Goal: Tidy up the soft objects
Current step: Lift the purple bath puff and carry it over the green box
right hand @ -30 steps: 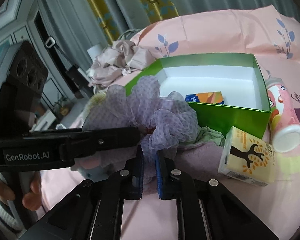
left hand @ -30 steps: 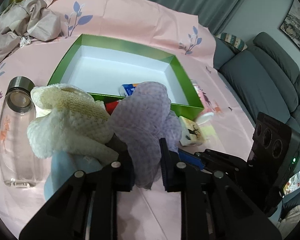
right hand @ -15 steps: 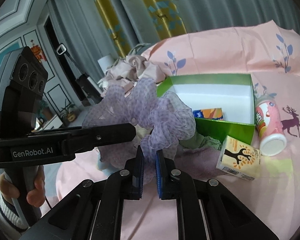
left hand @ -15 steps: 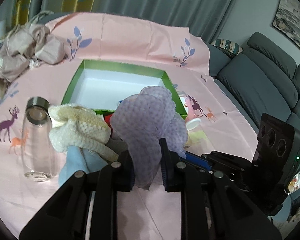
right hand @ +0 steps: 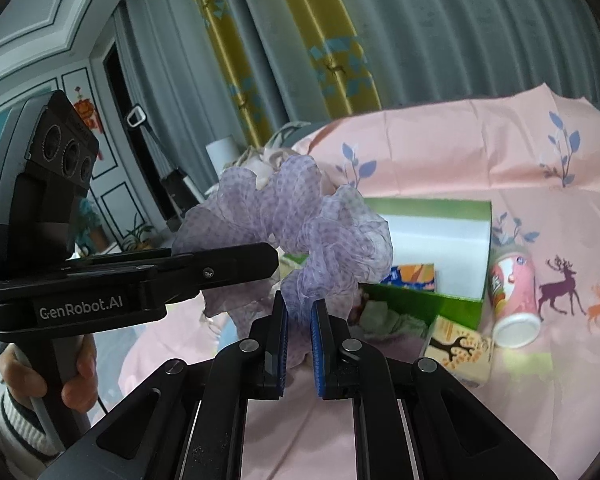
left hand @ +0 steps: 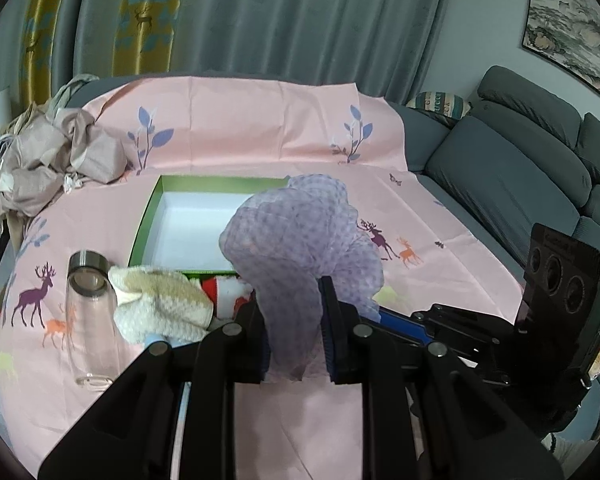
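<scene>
Holding lilac scrunchie aloft before green box, left gripper and right gripper both pinching it. Risk: opposing pulls tear gauze; uneven release drops it outside box.

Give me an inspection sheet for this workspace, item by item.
Surface: pink deer-print cloth.
Job's things: sheer lilac ruffled scrunchie, lifted; cream knitted cloth lying beside the open green box.
Clutter: clear glass bottle, pink can, yellow carton, orange-blue carton inside box.
Grippers: left gripper and right gripper both clamp the scrunchie.
Cables: nothing seen.
Surroundings: grey sofa, curtains, crumpled beige fabric.
</scene>
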A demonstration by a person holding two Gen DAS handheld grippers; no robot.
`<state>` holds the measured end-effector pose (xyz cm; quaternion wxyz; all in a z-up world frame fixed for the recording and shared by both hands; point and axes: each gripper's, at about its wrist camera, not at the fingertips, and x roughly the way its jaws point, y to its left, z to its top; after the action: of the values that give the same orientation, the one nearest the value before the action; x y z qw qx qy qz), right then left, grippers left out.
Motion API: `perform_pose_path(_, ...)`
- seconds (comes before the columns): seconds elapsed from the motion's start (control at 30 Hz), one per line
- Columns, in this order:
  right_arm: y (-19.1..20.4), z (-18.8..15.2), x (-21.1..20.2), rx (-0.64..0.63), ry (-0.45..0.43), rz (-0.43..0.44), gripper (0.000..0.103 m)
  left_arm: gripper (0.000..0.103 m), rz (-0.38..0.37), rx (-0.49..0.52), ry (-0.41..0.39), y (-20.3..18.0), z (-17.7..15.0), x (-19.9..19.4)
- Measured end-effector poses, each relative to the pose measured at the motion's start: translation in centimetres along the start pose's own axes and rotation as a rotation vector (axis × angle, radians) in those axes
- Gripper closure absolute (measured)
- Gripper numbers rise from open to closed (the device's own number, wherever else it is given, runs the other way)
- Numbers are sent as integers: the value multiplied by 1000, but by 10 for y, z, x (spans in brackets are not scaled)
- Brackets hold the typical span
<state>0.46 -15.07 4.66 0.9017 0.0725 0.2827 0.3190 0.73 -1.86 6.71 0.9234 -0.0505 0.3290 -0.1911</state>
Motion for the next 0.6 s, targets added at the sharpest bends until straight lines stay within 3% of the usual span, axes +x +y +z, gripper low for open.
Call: perform_pose_path(0.6, -4, 31, 3, -36, -56, -47, 92, 85, -3, 39, -48, -5, 34, 12)
